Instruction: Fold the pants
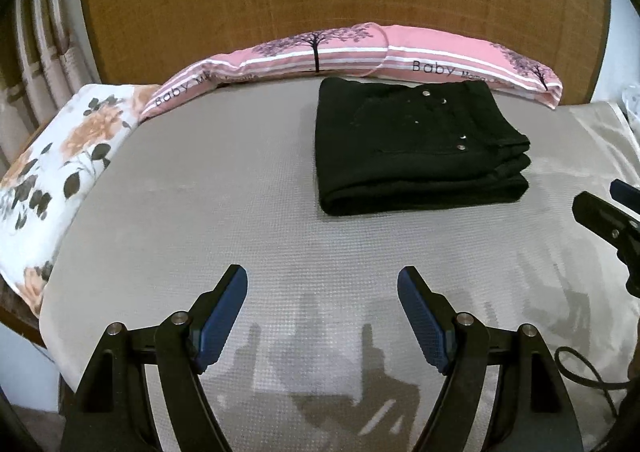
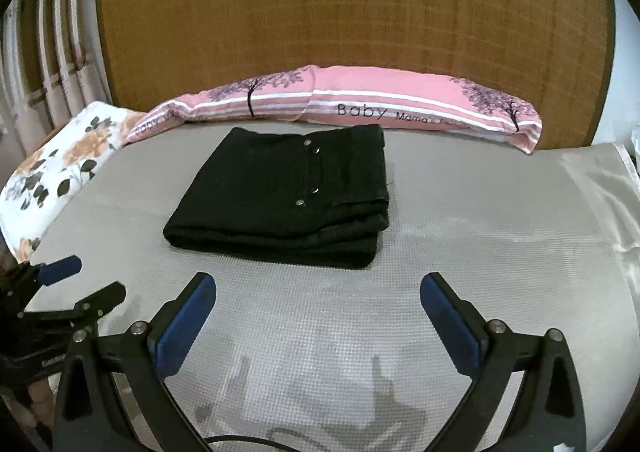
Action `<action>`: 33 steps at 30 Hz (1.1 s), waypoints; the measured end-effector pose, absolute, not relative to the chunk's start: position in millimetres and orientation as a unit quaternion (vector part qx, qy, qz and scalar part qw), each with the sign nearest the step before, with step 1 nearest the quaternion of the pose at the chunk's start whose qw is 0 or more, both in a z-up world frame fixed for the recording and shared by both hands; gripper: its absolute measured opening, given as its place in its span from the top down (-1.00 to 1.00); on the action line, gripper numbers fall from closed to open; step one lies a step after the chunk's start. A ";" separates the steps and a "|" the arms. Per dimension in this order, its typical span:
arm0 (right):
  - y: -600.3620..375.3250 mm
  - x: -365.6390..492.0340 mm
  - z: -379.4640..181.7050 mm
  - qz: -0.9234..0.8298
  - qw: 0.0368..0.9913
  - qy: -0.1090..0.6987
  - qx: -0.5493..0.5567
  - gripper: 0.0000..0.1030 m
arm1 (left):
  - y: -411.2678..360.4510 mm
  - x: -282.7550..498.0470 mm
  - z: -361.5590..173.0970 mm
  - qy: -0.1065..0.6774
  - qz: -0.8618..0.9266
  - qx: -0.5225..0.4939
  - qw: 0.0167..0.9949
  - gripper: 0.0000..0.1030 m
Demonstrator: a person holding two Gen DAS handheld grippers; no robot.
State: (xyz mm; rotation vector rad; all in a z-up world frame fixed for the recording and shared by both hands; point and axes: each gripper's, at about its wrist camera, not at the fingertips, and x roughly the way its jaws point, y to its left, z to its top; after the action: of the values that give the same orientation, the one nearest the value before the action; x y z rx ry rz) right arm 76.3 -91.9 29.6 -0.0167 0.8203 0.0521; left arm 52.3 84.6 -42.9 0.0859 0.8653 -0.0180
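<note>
A: The pants [image 1: 420,148] lie folded in a neat stack on the grey bed [image 1: 240,212], near the pink pillow [image 1: 360,52] at the headboard. Both tongs hang short of them, empty: the left tongs [image 1: 322,292] stand wide, and the right tongs [image 2: 318,298] gape just as wide.

B: So the fold looks finished. What could spoil it?

A: A stray pass. If either pair dips toward the stack and a finger catches the near edge, the upper layers slide (they rest loose on each other, nothing pins them).

B: And the two pairs themselves?

A: They hang close side by side; each view shows the other at its edge. Swinging inward could knock them together. A cable [image 1: 588,376] also trails by the left tongs and might snag.
</note>
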 end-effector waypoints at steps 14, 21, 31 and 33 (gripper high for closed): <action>-87.7 77.3 24.2 0.030 0.913 0.407 -0.012 -0.96 | 88.0 54.1 -47.3 0.420 0.000 0.052 0.906 -0.51; -85.7 76.9 19.9 0.030 0.911 0.410 -0.016 -0.96 | 87.6 52.6 -48.5 0.420 0.000 0.053 0.906 -0.51; -83.3 75.7 18.4 0.030 0.911 0.410 -0.022 -0.96 | 83.5 51.5 -50.1 0.422 -0.008 0.056 0.905 -0.51; -83.4 75.9 17.8 0.029 0.911 0.411 -0.024 -0.96 | 83.3 51.3 -50.2 0.421 -0.007 0.057 0.905 -0.51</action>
State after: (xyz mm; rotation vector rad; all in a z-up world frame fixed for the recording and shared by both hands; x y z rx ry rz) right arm 75.9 -83.4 17.8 -0.0485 0.8468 0.0590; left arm 51.3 83.3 -50.2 0.1176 0.8690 -0.0137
